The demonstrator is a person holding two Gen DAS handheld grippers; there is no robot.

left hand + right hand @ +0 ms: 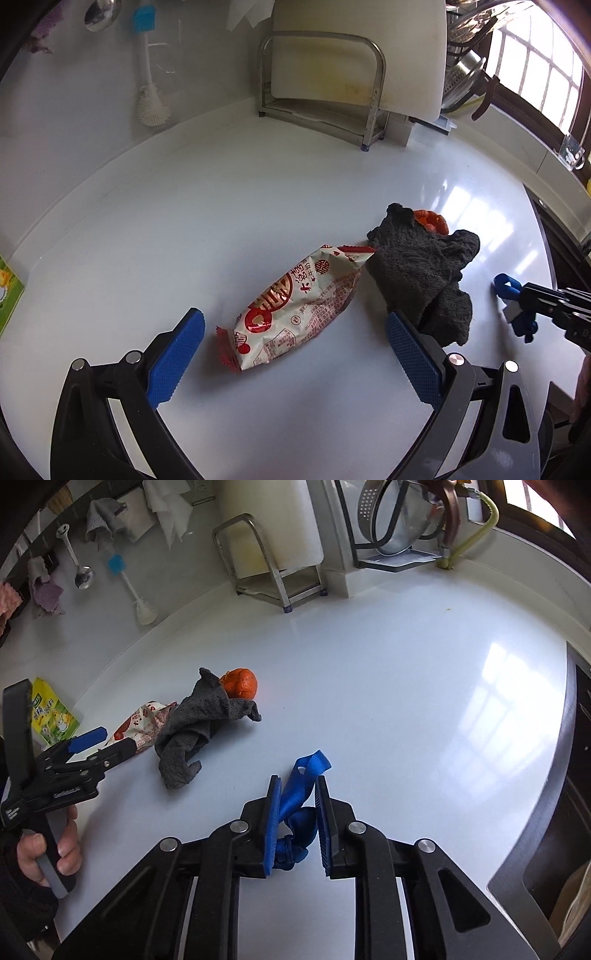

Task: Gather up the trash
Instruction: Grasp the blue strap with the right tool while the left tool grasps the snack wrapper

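Through the left wrist view, I am holding my left gripper (pixel 293 354) spread wide over the snack wrapper (pixel 295 308) lying on the counter (pixel 184 221); through the right wrist view, my right gripper (pixel 297 786) is pinching the blue ribbon (pixel 301 794).

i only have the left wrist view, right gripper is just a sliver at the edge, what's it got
Observer: The right gripper has its jaws around a knotted blue strap.
Operator: anything left of my wrapper, i just see a green corner
Observer: A green and yellow packet lies by the counter's back edge.
Operator: orange thing behind the cloth?
Observer: A round orange lump, partly under the grey cloth.
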